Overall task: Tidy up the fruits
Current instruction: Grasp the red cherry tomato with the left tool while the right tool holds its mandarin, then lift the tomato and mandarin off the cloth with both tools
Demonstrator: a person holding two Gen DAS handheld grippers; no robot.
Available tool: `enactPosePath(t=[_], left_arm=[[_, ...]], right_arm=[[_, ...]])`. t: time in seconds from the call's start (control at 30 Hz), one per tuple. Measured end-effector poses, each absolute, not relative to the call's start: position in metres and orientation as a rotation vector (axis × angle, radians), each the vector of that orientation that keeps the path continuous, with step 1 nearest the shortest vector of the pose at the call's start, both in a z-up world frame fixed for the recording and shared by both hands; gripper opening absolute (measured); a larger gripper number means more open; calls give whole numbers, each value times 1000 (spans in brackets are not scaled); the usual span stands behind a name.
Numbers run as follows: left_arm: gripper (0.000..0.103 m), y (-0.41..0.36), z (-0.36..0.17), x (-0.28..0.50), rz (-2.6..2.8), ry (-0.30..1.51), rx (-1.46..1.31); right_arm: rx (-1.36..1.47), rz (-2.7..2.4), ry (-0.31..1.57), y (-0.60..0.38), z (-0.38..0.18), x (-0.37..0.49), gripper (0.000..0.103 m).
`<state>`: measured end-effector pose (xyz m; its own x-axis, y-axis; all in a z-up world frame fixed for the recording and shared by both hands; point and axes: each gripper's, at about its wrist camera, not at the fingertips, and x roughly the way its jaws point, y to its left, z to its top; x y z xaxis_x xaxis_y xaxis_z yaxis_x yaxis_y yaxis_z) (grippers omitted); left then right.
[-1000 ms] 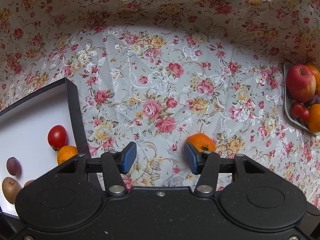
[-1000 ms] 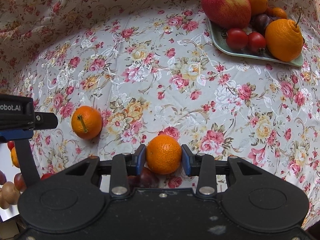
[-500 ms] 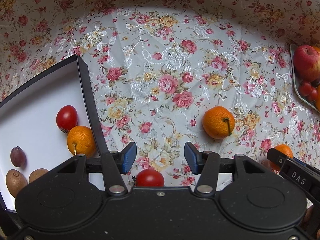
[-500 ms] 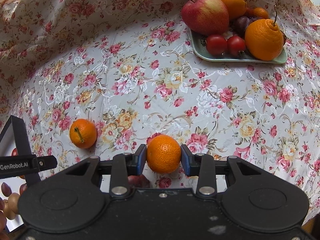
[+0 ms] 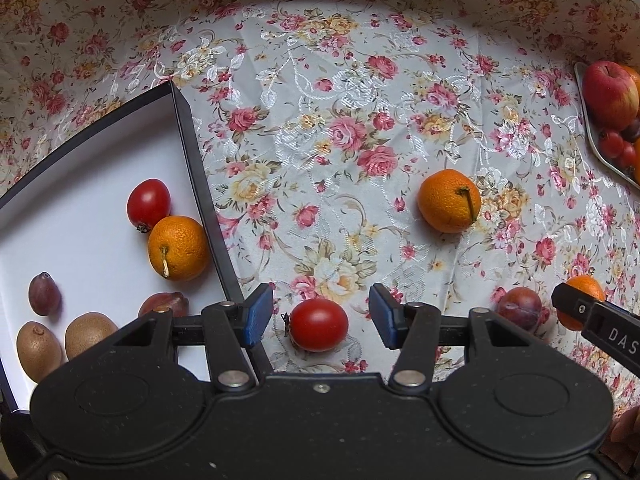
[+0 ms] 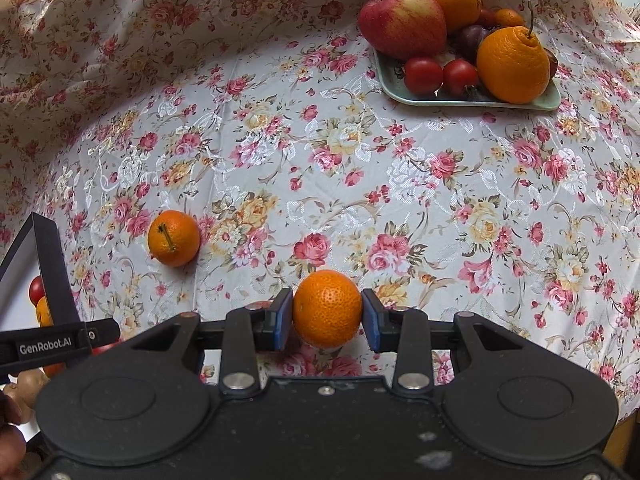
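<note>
Tomato (image 5: pixel 319 325) seen low centre of frame, on desk between spread pads of left tool (image 5: pixel 320 317), nothing gripped. Box (image 5: pixel 199 192) lies just left. Right tool (image 6: pixel 327 316) clamped on orange (image 6: pixel 327 309), lower centre of its view.

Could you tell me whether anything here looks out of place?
Yes: a tomato, a stemmed orange and a plum lie loose on the tablecloth, outside the box and the tray.
</note>
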<state>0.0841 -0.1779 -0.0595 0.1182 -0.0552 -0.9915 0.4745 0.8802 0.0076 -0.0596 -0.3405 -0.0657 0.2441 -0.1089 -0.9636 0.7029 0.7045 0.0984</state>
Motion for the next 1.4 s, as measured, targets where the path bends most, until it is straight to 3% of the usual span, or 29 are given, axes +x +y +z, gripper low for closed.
enactPosePath(t=[0.73,0.83,0.9,1.4], left_arm=[[58,-179,-81,81,-381,1481,356],[56,-177,-83,83,-375,1490,336],[47,-177,-83,82,-373,1494,322],[47,-208,-70,58,-486,1467,318]], right_arm=[[617,-609,1191,-347,-61,-68,38],[618,-609,1191,-347,-61,-68,38],[618,-611,1191,-348,-61,-68,38],[628,-647,1192,-361,-64,-81,38]])
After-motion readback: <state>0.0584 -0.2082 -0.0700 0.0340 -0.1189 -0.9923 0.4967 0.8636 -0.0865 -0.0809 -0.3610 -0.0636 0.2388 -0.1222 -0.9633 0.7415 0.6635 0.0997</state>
